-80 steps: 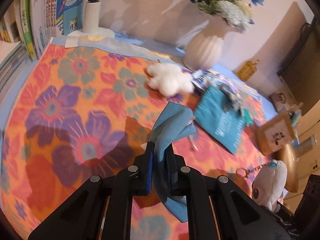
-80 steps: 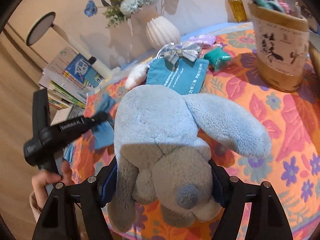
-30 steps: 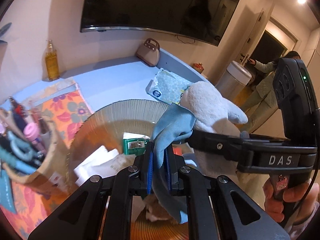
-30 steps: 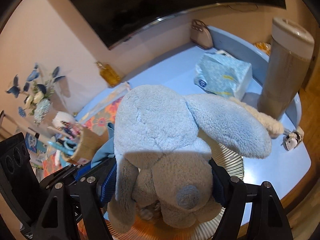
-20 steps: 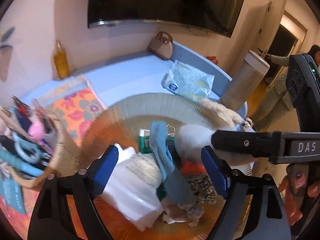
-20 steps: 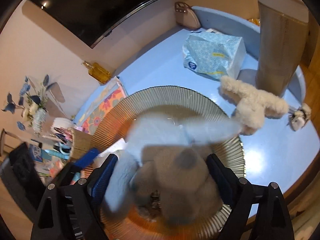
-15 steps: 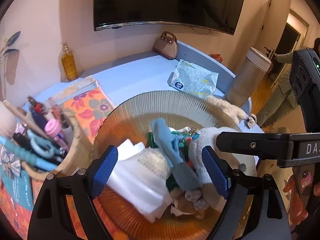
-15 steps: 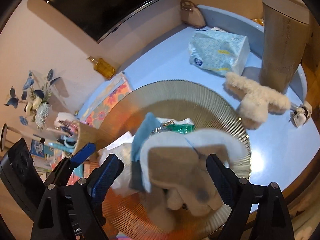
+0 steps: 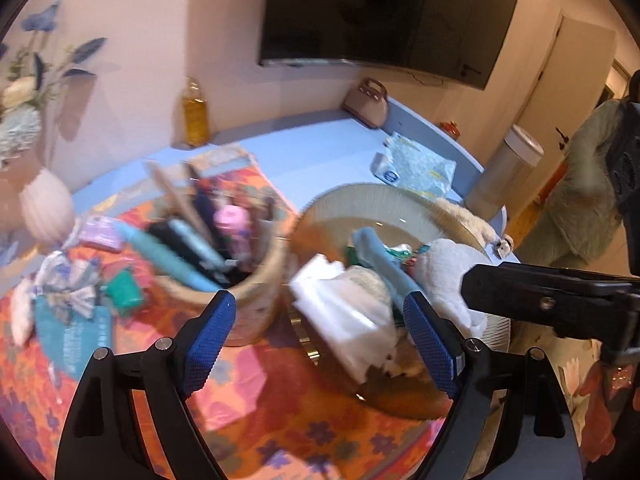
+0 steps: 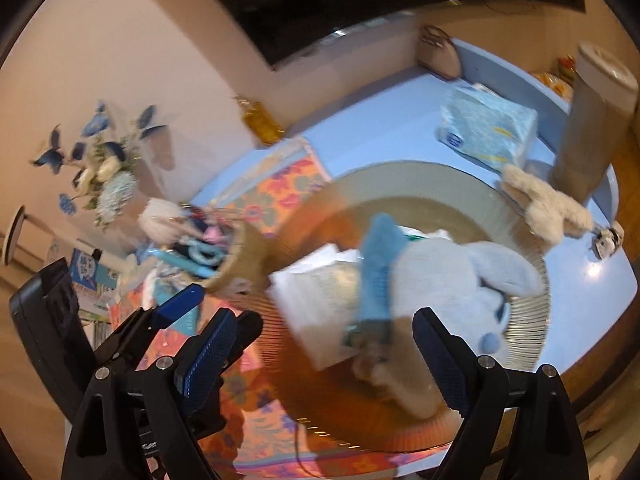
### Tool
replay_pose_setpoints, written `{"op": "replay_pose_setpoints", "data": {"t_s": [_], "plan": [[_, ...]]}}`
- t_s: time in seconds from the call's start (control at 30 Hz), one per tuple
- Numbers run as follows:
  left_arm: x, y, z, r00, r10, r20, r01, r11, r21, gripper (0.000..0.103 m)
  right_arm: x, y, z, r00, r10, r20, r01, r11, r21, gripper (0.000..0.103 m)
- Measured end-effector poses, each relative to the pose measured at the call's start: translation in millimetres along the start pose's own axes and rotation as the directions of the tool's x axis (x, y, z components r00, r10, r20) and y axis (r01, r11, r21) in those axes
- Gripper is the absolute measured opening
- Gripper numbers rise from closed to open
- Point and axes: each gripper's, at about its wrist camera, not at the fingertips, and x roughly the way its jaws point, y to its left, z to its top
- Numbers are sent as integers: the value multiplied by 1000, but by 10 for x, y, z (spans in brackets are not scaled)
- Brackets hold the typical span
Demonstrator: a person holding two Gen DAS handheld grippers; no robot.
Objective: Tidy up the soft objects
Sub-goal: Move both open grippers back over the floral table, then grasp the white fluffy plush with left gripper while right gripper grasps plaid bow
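Hovering with both the left gripper (image 9: 320,344) and right gripper (image 10: 326,354) spread wide and empty, I see the plush rabbit (image 10: 452,280) and blue cloth (image 10: 378,268) lying in the ribbed bowl (image 10: 400,178) beyond my jaws; both look light and squashy, best pinched mid-body.

**Black claws with blue pads and silver screws**

The left claw (image 9: 316,340) is built of matte black plastic arms, each finger faced with a blue, finely cross-hatched pad (image 9: 206,344). Round silver screws (image 9: 161,344) are set into the arms. The right claw (image 10: 320,356) is made alike. Fingers (image 9: 596,420) with orange-red painted nails are seen at the right edge.
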Motion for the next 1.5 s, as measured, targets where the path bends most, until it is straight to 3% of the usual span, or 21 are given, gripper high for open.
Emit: {"op": "replay_pose_setpoints", "data": {"t_s": [0.17, 0.33, 0.57, 0.7, 0.8, 1.0, 1.2, 1.37, 1.47, 1.5], "plan": [[-288, 470, 28, 996, 78, 34, -77, 996, -35, 85, -7, 565, -67, 999, 41, 33, -38, 995, -87, 90], [-552, 1256, -2, 987, 156, 49, -148, 980, -129, 87, 184, 1244, -208, 992, 127, 17, -120, 968, -218, 96], [-749, 2403, -262, 952, 308, 5, -297, 922, -247, 87, 803, 1924, -393, 977, 197, -81, -212, 933, -290, 97], [-782, 2946, -493, 941, 339, -16, -327, 894, -308, 87, 1203, 2171, -450, 969, 222, -110, -245, 925, -291, 97], [-707, 3224, -620, 939, 344, -31, -332, 877, -347, 87, 1502, 2276, -459, 975, 208, -75, -221, 930, -292, 97], [-373, 3546, -771, 943, 326, -60, -323, 861, -393, 87, 2042, 2367, -462, 992, 118, 41, -97, 936, -337, 97], [-41, 3622, -744, 951, 305, -54, -302, 876, -377, 87, 2446, 2348, -357, 994, 73, 85, -39, 937, -347, 97], [145, 3686, -805, 947, 323, 0, -296, 869, -397, 88, 2578, 2243, -382, 974, 83, 209, -10, 945, -328, 97], [260, 3626, -850, 936, 353, 3, -330, 879, -343, 96, 2618, 2197, -512, 951, 75, 301, 33, 941, -337, 97], [274, 3587, -833, 929, 371, -4, -352, 877, -327, 99, 2640, 2212, -506, 956, 61, 286, 41, 940, -338, 97]]}}
